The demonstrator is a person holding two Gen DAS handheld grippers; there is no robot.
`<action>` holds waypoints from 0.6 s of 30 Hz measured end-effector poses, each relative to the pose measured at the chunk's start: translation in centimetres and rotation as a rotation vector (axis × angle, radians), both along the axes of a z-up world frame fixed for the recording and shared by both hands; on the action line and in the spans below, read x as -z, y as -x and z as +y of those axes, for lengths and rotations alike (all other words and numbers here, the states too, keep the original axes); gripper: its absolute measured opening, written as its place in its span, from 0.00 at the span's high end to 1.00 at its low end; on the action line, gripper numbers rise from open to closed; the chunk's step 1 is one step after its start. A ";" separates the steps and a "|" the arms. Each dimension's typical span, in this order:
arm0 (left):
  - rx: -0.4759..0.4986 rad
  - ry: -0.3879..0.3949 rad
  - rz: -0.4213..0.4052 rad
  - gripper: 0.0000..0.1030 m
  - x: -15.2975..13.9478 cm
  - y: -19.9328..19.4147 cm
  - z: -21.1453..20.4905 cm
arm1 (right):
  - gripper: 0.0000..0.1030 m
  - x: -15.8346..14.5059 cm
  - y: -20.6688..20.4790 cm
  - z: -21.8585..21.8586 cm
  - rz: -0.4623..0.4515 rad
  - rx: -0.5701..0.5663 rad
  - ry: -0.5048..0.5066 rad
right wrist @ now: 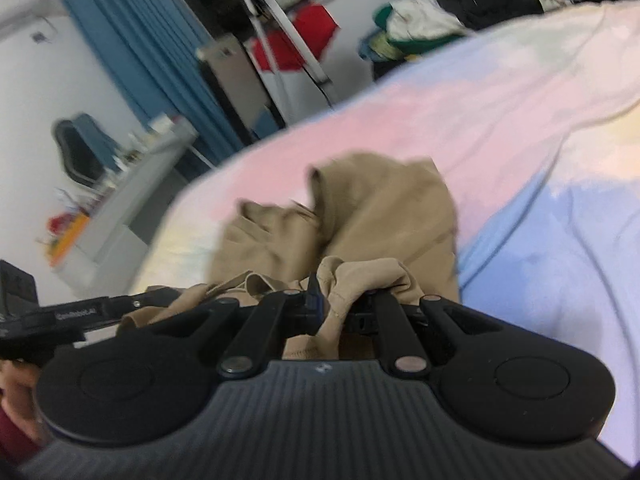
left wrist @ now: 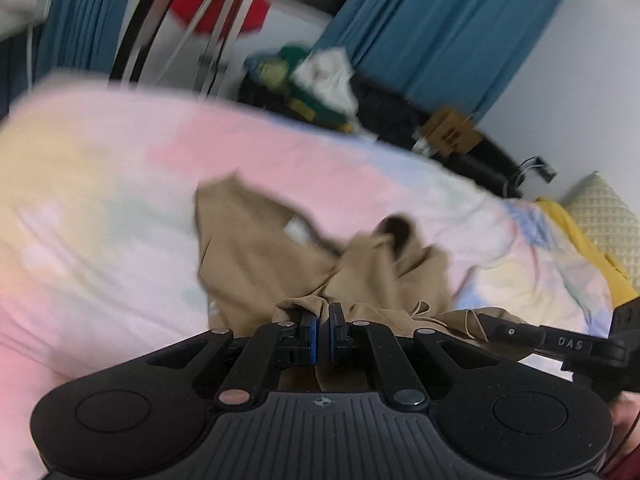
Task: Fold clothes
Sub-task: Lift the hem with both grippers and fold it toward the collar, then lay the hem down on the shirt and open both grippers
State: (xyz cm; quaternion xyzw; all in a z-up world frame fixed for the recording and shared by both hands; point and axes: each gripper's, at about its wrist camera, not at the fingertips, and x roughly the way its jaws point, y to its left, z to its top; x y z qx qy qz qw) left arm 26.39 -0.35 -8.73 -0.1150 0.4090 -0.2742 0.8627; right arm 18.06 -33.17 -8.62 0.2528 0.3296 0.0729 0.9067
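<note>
A tan garment [left wrist: 264,256] lies crumpled on a pastel bedsheet [left wrist: 100,200]. My left gripper [left wrist: 323,320] is shut on the garment's near edge, with cloth pinched between its blue pads. In the right wrist view the same tan garment [right wrist: 380,216] bunches up in front of my right gripper [right wrist: 336,300], which is shut on a fold of it; the cloth drapes over and hides the right finger. The other gripper shows at each view's edge: the right one [left wrist: 560,342] and the left one [right wrist: 76,312], close beside.
A pile of clothes [left wrist: 320,76] lies past the bed's far edge, in front of blue curtains [left wrist: 432,28]. A yellow cloth [left wrist: 592,248] and a waffle pillow [left wrist: 612,216] are at the right. A grey desk [right wrist: 132,188] and a metal rack [right wrist: 280,28] stand beyond the bed.
</note>
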 end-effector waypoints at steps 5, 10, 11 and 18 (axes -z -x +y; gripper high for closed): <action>0.021 -0.052 0.028 0.94 2.9 -1.2 -0.6 | 0.90 2.2 -1.4 1.0 0.035 -0.009 0.063; 0.010 -0.082 -0.019 0.76 1.0 0.6 -0.5 | 0.85 1.2 0.0 1.5 0.005 0.014 0.087; -0.001 -0.095 -0.040 0.71 0.4 1.4 -0.4 | 0.76 0.9 0.3 1.6 0.011 0.021 0.076; -0.023 -0.122 -0.114 0.41 -3.3 9.4 -0.4 | 0.30 -3.0 6.2 2.8 -0.092 0.064 0.093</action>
